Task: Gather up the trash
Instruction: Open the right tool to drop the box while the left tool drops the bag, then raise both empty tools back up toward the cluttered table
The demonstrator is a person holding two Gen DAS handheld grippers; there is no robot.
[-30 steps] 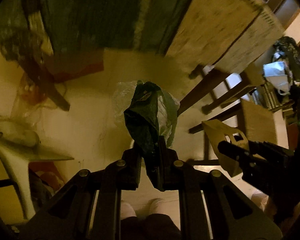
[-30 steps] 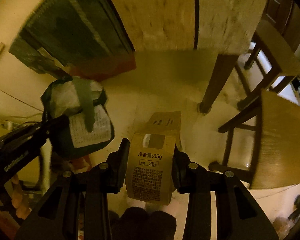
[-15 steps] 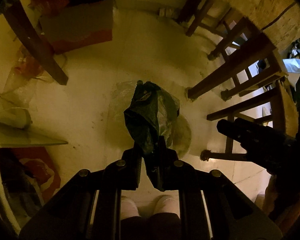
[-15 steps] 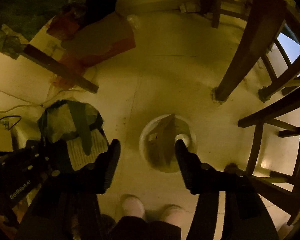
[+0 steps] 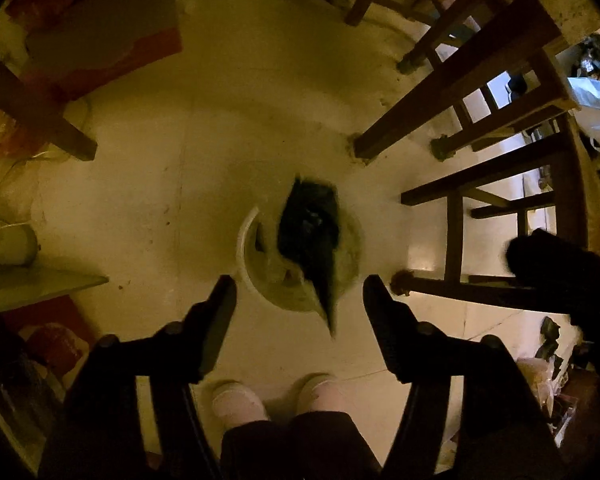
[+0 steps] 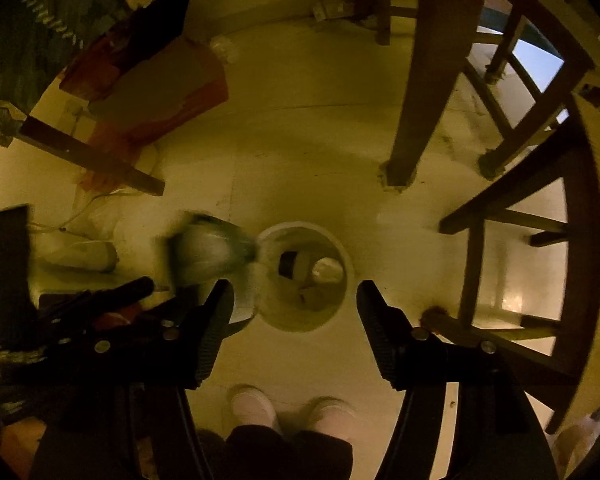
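A round white bin point(image 5: 242, 248) stands on the floor straight below my left gripper point(image 5: 298, 280), whose jaws are opening. A dark green plastic bag point(image 5: 308, 232), blurred, hangs free between the spread fingers and the bin, touching neither pad. In the right wrist view the same bag point(image 6: 208, 252) is a blur at the left rim of the bin point(image 6: 300, 226). My right gripper point(image 6: 294, 285) is open and holds nothing above the bin. A white crumpled wad point(image 6: 328, 270) and other trash lie inside.
Dark wooden chair legs point(image 5: 452, 120) crowd the right side, and one table leg point(image 6: 420, 80) stands behind the bin. Another leg point(image 5: 32, 108) and flat red-edged cardboard point(image 5: 100, 44) lie at the upper left. The person's feet in pale slippers point(image 6: 256, 404) are just below the bin.
Both hands have sunk toward the floor. The right gripper dropped its brown carton into the bin and stays open. The left gripper has just opened, and the green bag falls from it.
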